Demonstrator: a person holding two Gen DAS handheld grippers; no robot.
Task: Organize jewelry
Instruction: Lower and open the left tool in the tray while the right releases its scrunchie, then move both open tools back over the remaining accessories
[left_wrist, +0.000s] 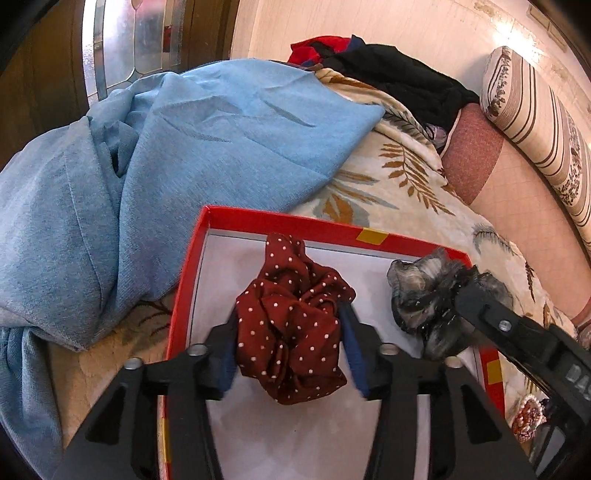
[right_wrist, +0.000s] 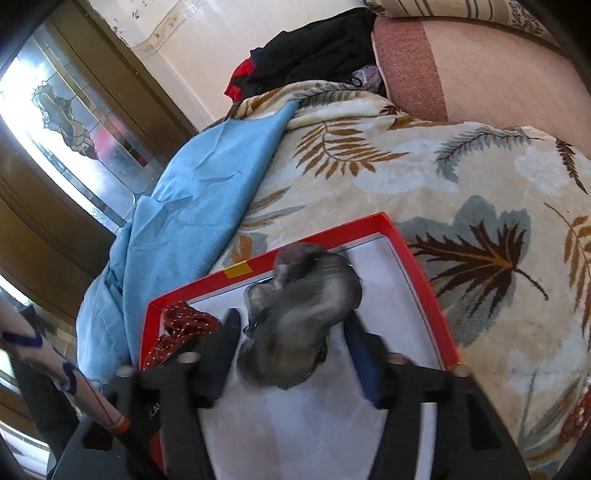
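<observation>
A red box (left_wrist: 295, 220) with a white inside lies on a leaf-print blanket; it also shows in the right wrist view (right_wrist: 424, 266). My left gripper (left_wrist: 288, 332) is shut on a dark red polka-dot scrunchie (left_wrist: 291, 332) and holds it over the box's middle. My right gripper (right_wrist: 291, 325) is shut on a grey scrunchie (right_wrist: 295, 321) over the box's right part. In the left wrist view the right gripper (left_wrist: 461, 291) enters from the right with the grey scrunchie (left_wrist: 421, 295). The red scrunchie (right_wrist: 181, 325) shows at the left in the right wrist view.
A blue cloth (left_wrist: 147, 166) is heaped left of the box. Black and red clothes (left_wrist: 388, 70) lie at the back. A striped bolster (left_wrist: 535, 118) and pink sheet (left_wrist: 517, 192) are at right. A pearl ornament (left_wrist: 526, 421) lies right of the box.
</observation>
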